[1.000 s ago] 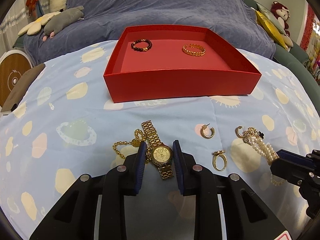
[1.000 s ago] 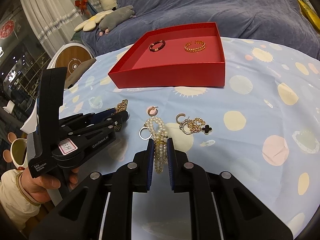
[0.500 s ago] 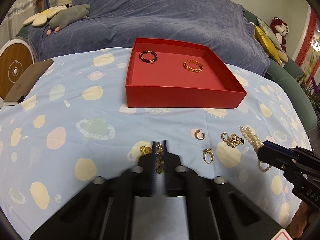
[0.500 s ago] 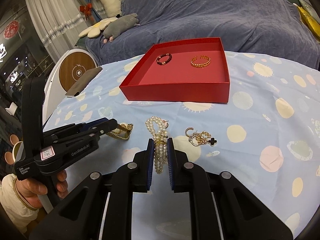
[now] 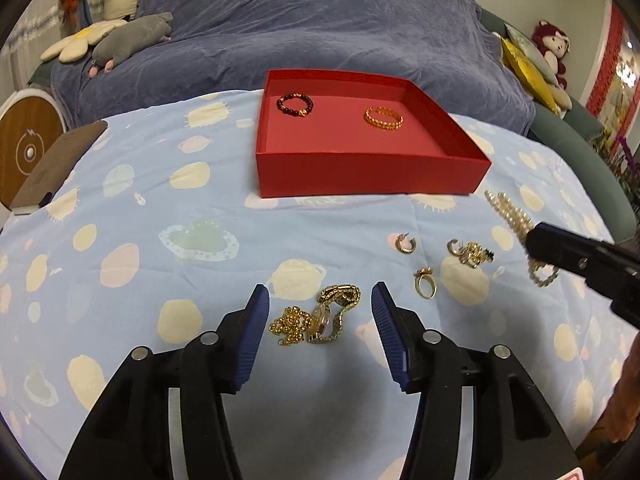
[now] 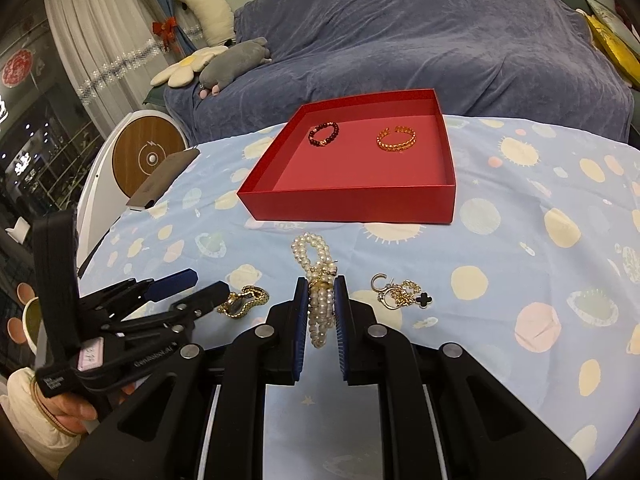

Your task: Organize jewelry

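A red box point(image 5: 372, 176) on the spotted blue cloth holds a dark bead bracelet point(image 5: 295, 105) and a gold bracelet point(image 5: 383, 118). My left gripper point(image 5: 319, 292) hangs over a crumpled gold watch point(image 5: 336, 312) and a gold chain point(image 5: 290, 325). Its jaws are opening and the pads touch neither piece. My right gripper point(image 6: 321, 284) is shut on a pearl bracelet point(image 6: 316, 256), which dangles above the cloth near the box's front wall. In the left wrist view the pearl bracelet point(image 5: 510, 212) hangs from the right gripper at the right edge.
A hoop earring point(image 5: 406, 243), a gold ring point(image 5: 425, 284) and an earring cluster with a black clover point(image 5: 470, 252) lie loose right of the watch. A brown flat case point(image 5: 56, 168) lies at the table's left edge. A blue-covered sofa with plush toys stands behind.
The left gripper closed on the watch, rose a little, then opened; the watch now lies bunched on the cloth. The right gripper lifted the pearl bracelet higher.
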### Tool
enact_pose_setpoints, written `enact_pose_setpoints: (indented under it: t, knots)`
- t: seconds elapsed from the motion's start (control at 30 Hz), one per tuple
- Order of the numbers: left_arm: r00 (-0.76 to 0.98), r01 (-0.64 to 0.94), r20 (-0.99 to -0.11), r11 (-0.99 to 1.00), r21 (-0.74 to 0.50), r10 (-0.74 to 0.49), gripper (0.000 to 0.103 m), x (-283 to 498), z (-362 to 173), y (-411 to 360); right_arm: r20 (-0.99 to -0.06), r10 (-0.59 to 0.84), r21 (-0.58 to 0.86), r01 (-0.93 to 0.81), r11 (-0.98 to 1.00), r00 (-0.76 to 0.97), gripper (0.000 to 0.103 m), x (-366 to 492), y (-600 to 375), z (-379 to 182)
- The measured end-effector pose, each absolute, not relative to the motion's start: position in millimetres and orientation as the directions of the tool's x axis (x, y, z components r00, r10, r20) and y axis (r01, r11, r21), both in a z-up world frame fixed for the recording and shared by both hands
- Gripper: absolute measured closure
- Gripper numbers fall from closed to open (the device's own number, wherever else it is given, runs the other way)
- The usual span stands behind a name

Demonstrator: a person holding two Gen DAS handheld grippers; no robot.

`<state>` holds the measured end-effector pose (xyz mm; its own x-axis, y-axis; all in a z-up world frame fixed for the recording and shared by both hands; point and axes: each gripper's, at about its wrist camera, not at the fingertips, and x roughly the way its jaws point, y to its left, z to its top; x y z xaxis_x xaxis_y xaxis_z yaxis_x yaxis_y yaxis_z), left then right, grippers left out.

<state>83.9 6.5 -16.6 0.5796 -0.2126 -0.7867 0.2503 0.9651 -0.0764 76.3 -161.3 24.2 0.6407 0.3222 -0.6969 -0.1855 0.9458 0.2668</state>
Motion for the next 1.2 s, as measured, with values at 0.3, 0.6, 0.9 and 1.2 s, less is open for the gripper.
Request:
enact_pose_setpoints:
  t: [0.3,0.6,0.9,1.2]
  knots:
    - [0.552,0.319,-0.811,0.948,-0.013,-0.197,0.094,91,-42,-16,-0.700,0.331,0.268,-0.197,0.943,0.633,0.091,78,-160,22]
    - [0.581,0.328,-0.767,0.941,-0.084,-0.271,0.103,84,-7,-5,-0.682,0.325,0.272,-0.185,0.944,0.656,0.091,76,-165,33]
    - [0.672,0.278,-0.669,0.946,-0.169,-0.317,0.103,81,57,31,-0.641,0.322,0.286,-0.173,0.943,0.697,0.091,75,-172,55]
    - [0.592,0.348,-0.769,0.937,-0.025,-0.240,0.051,78,-9,-16,-0.665,0.321,0.278,-0.176,0.944,0.674,0.091,75,-170,45]
